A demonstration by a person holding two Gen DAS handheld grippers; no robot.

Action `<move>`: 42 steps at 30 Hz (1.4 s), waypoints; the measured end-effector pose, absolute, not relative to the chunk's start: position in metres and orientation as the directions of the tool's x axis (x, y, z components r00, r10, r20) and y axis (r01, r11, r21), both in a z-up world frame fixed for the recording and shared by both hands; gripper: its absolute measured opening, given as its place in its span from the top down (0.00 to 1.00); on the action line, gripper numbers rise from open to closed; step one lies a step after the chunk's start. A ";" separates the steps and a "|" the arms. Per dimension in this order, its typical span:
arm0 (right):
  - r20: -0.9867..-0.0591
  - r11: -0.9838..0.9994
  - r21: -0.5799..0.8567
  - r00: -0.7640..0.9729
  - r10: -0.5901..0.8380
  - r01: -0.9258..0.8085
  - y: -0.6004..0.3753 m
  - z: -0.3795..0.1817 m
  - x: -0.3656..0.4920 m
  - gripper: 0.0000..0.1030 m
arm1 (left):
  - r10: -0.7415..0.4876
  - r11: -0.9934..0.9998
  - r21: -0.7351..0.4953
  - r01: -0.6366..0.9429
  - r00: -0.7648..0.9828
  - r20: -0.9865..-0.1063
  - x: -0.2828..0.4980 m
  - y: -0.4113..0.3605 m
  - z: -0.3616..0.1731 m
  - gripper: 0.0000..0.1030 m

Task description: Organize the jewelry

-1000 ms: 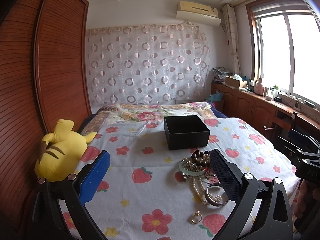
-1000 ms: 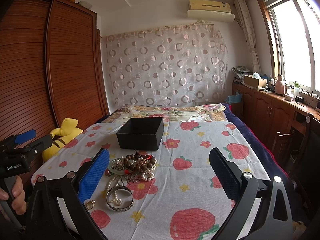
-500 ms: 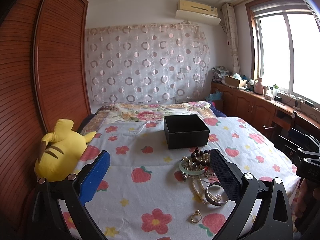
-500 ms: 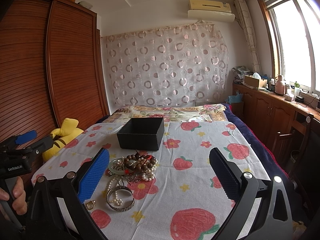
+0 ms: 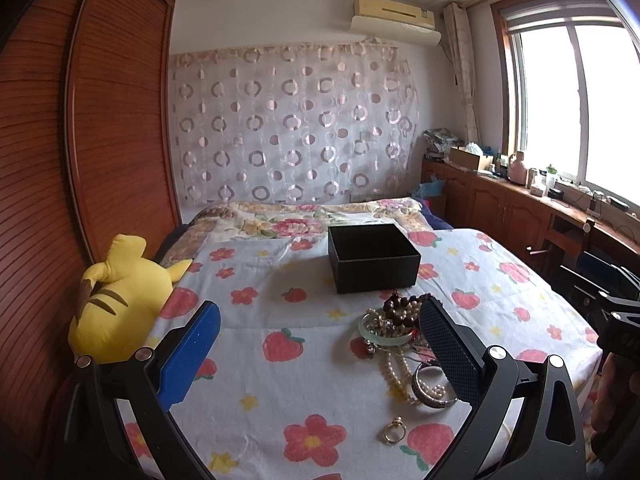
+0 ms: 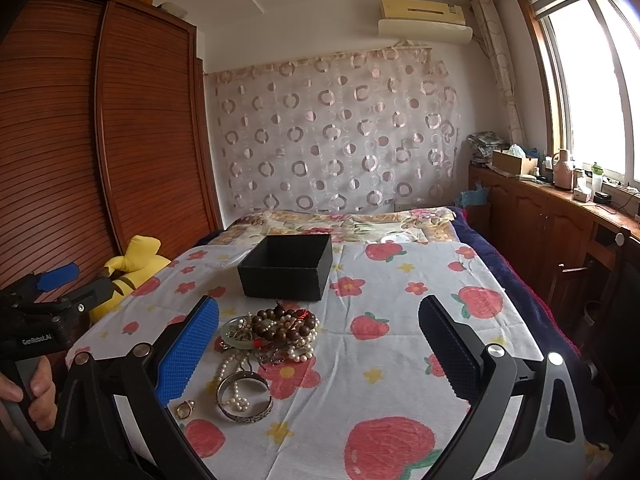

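A pile of jewelry point(image 6: 276, 332) lies on the flowered bedspread: brown wooden beads point(image 5: 402, 312), a pale green bangle point(image 5: 380, 334), pearl strands, a silver bangle point(image 6: 245, 398) and a gold ring point(image 6: 184, 409). An open black box point(image 6: 289, 266) stands just behind the pile; it also shows in the left wrist view point(image 5: 374, 262). My left gripper point(image 5: 320, 344) is open and empty, left of the pile. My right gripper point(image 6: 320, 344) is open and empty, with the pile by its left finger.
A yellow plush toy point(image 5: 116, 300) lies at the bed's left edge by the wooden wardrobe point(image 5: 100, 140). A wooden cabinet point(image 6: 560, 224) with clutter runs under the window on the right. The gold ring also shows in the left wrist view point(image 5: 394, 434).
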State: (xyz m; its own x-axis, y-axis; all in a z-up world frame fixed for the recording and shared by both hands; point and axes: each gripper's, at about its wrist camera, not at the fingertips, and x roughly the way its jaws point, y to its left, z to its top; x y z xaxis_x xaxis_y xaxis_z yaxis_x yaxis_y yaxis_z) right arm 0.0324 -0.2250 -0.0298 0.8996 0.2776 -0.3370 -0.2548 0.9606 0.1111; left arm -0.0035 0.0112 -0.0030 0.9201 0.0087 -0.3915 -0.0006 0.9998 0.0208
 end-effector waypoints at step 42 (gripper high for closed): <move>-0.543 0.920 0.126 0.750 0.377 -0.371 -0.219 -0.105 0.060 0.09 | -0.291 0.934 -0.087 0.346 0.599 -0.745 0.032 -0.030 -0.108 0.64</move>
State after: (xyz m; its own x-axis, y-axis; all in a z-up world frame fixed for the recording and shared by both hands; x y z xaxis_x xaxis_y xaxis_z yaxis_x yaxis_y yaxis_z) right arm 0.0597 -0.2191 -0.1048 0.7500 0.3771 -0.5434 -0.3714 0.9199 0.1257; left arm 0.0323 -0.0296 -0.1084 0.5995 -0.2913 -0.7455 0.3457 0.9343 -0.0870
